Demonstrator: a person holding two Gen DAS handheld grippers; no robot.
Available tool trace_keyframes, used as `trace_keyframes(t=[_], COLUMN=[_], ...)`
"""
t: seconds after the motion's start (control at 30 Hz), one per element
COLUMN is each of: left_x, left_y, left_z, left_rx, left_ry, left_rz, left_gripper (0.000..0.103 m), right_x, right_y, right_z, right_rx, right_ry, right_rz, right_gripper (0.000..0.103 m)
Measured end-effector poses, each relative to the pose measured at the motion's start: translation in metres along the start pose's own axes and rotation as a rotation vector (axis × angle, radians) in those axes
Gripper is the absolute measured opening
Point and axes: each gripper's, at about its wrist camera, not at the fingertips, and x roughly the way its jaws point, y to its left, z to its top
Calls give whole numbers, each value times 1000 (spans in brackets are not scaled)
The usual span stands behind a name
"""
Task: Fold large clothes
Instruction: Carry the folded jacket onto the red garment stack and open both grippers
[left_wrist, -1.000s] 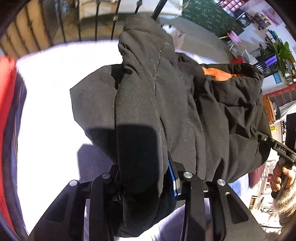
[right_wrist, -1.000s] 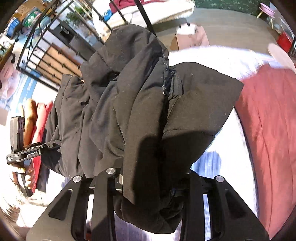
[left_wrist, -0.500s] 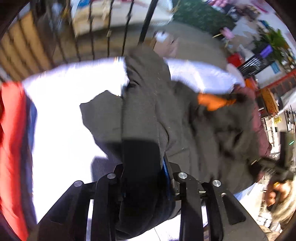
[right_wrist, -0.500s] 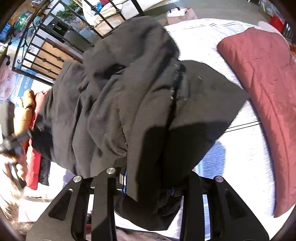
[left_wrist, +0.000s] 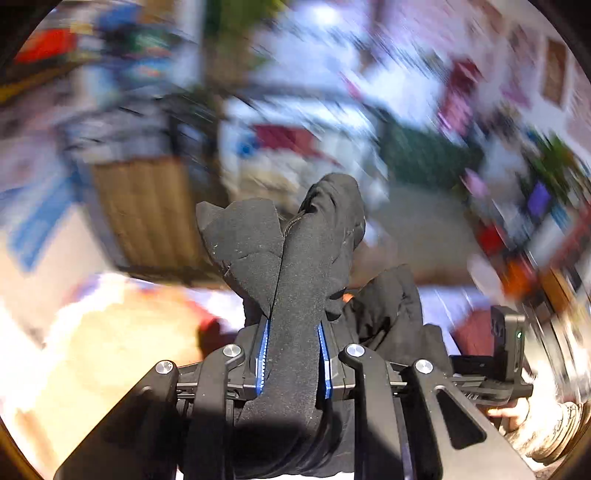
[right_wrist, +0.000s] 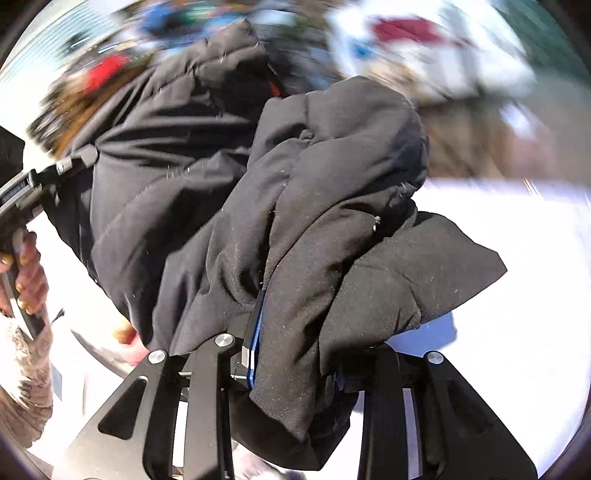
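Note:
A large black padded jacket (left_wrist: 295, 258) is held up by both grippers. My left gripper (left_wrist: 293, 354) is shut on a thick fold of the jacket, which stands up between its blue-edged pads. My right gripper (right_wrist: 291, 354) is shut on another bunched part of the jacket (right_wrist: 295, 206), which drapes over its fingers and hides the right one. The other gripper shows at the right edge of the left wrist view (left_wrist: 506, 343) and at the left edge of the right wrist view (right_wrist: 33, 184). A bit of orange lining (right_wrist: 273, 88) peeks out.
The white bed sheet (right_wrist: 517, 295) lies below on the right. A dark red pillow (left_wrist: 476, 332) shows beside the jacket. The room behind is blurred: a wooden panel (left_wrist: 144, 210), shelves and clutter. The person's hand (right_wrist: 29, 273) grips the left handle.
Both grippers have swung upward with the jacket. The views now point at the room rather than down at the bed. The jacket has lifted off the sheet and bunched up.

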Motion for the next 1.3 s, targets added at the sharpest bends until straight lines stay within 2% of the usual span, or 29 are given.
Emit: trace_keyframes(t=[0.03, 0.1, 0.17, 0.23, 0.3, 0.37, 0.4, 0.43, 0.47, 0.5, 0.53, 0.6, 0.63, 0.67, 0.7, 0.77, 0.8, 0.83, 0.87, 0.9, 0.93, 1.0, 1.03, 1.07, 1.17, 1.2, 1.23, 1.3], left_x=[-30, -94, -140, -172, -179, -162, -151, -132, -118, -111, -110, -118, -119, -116, -112, -102, -99, -99, -99, -101, -103, -107, -107, -109, -122, -127, -129, -131], left_y=[24, 70, 102, 136, 164, 201, 215, 232, 242, 248, 257, 276, 283, 287, 287, 281, 285, 289, 291, 287, 286, 272, 262, 251, 218, 206, 198, 178], left_z=[-2, -16, -37, -72, -105, -150, -170, -198, -217, -236, -255, -280, -283, -282, -279, -271, -271, -272, -273, -274, -271, -257, -250, -241, -213, -205, -198, -184], left_rx=[-47, -146, -228, -324, -417, -528, -588, -674, -712, -731, -783, -928, -953, -940, -898, -834, -835, -859, -889, -901, -889, -814, -756, -688, -510, -477, -463, -448], left_ry=[-48, -147, -207, -234, -198, -127, -80, -2, 39, 36, 4, -89, -116, -123, -109, -78, -74, -69, -57, -43, -34, 1, 31, 43, 12, 1, -2, 11], left_rz=[50, 182, 318, 467, 548, 572, 569, 552, 566, 589, 573, 454, 417, 408, 430, 476, 482, 483, 494, 514, 537, 609, 681, 756, 891, 924, 936, 905], left_gripper=[20, 20, 21, 21, 23, 24, 24, 24, 26, 29, 30, 39, 41, 44, 45, 47, 49, 51, 58, 63, 63, 69, 74, 83, 98, 97, 97, 97], right_x=[10, 24, 56, 92, 141, 206, 246, 268, 295, 320, 332, 347, 352, 351, 351, 349, 347, 348, 347, 345, 339, 325, 321, 314, 287, 283, 272, 257], right_y=[32, 75, 130, 169, 195, 212, 217, 213, 206, 195, 180, 138, 119, 111, 107, 106, 105, 104, 104, 103, 103, 114, 115, 122, 149, 156, 166, 179], right_z=[28, 59, 98, 123, 146, 169, 173, 175, 171, 165, 164, 157, 155, 148, 145, 145, 145, 142, 141, 146, 147, 150, 151, 153, 163, 165, 168, 167], right_rx=[-77, -185, -304, -365, -378, -356, -355, -325, -286, -260, -222, -25, 67, 97, 101, 58, 46, 48, 55, 64, 64, 9, -18, -58, -188, -215, -250, -290], right_ry=[-21, -31, -14, 25, 94, 192, 273, 308, 359, 410, 439, 472, 467, 460, 451, 429, 421, 417, 411, 397, 382, 361, 350, 335, 256, 238, 212, 202], right_rz=[62, 138, 228, 284, 327, 327, 301, 258, 188, 103, 71, 127, 172, 188, 190, 157, 133, 111, 75, 40, 43, 15, 4, -7, -71, -95, -133, -160], right_gripper=[30, 30, 30, 31, 32, 35, 36, 36, 36, 37, 38, 40, 40, 41, 42, 45, 48, 56, 65, 77, 78, 78, 78, 78, 78, 81, 92, 96])
